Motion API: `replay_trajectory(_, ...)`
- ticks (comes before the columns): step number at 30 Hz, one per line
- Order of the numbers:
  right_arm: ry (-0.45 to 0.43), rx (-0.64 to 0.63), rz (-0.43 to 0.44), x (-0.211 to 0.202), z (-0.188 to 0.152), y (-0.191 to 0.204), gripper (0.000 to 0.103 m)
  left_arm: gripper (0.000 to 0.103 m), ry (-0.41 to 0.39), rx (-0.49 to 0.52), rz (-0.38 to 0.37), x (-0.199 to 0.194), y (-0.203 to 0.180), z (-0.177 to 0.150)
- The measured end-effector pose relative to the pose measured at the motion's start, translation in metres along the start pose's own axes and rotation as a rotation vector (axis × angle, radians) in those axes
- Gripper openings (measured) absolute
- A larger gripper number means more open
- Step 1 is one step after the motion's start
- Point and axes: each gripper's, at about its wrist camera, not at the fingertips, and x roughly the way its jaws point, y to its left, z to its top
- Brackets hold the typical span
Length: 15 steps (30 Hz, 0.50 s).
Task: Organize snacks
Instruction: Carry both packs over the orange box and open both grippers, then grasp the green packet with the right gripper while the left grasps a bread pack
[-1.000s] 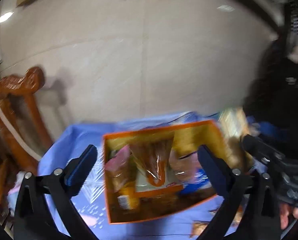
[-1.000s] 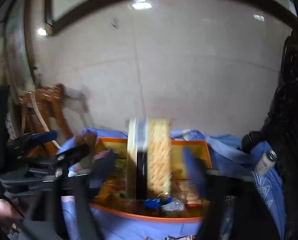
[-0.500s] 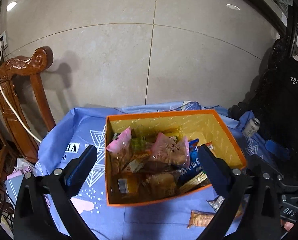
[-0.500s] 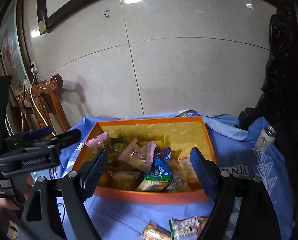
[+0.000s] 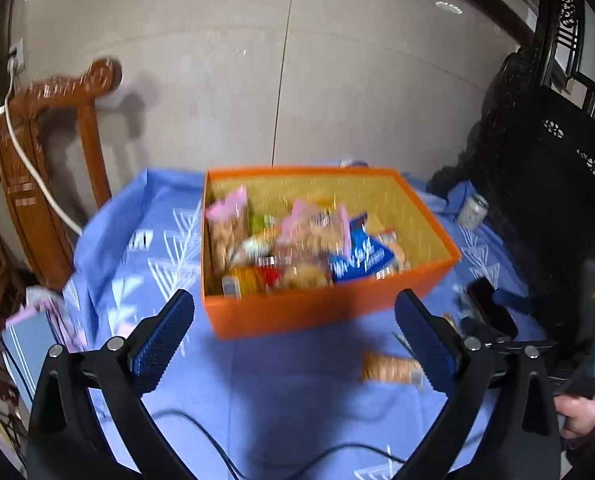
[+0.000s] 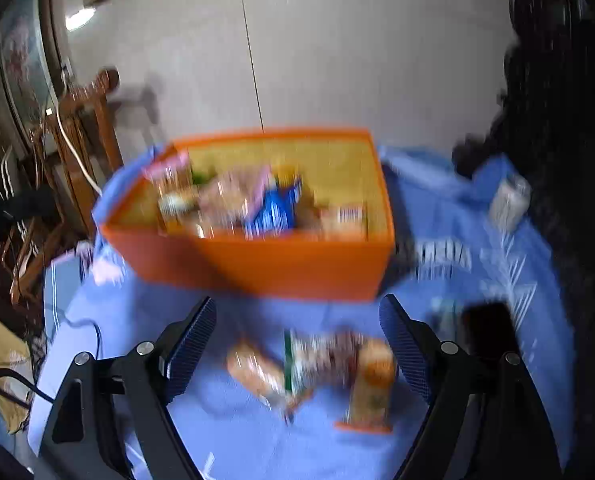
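An orange box (image 5: 317, 312) (image 6: 265, 264) with a yellow inside stands on the blue cloth, with several snack packets in it. Loose packets lie on the cloth in front of it: a biscuit packet (image 5: 389, 368) in the left wrist view, and a small heap of packets (image 6: 317, 364) with an orange pouch (image 6: 371, 384) in the right wrist view. My left gripper (image 5: 297, 332) hangs open above the cloth before the box, nothing between its fingers. My right gripper (image 6: 297, 344) is open too, its fingers either side of the loose heap and above it. Both views are blurred.
A carved wooden chair (image 5: 29, 184) with a white cable stands at the left. A drink can (image 6: 509, 200) sits on the cloth at the right, a dark flat object (image 6: 489, 332) lies nearer. Dark carved furniture (image 5: 557, 184) lines the right side. A tiled wall stands behind.
Both grippers have drawn back from over the box and sunk toward the cloth in front of it. The tall packet held over the box a second ago now lies in it. Loose packets have come into view.
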Motion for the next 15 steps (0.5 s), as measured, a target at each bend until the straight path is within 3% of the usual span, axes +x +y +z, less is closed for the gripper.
replay_trajectory(5, 0.078, 0.027, 0.019, 0.026, -0.026, -0.006, 0.082, 0.099, 0.05, -0.02, 0.016, 0.0, 0.008, -0.022)
replay_trajectory(15, 0.223, -0.012, 0.038, 0.099, -0.026, -0.015, 0.075, 0.099, 0.094, -0.029, 0.045, 0.008, 0.017, -0.029)
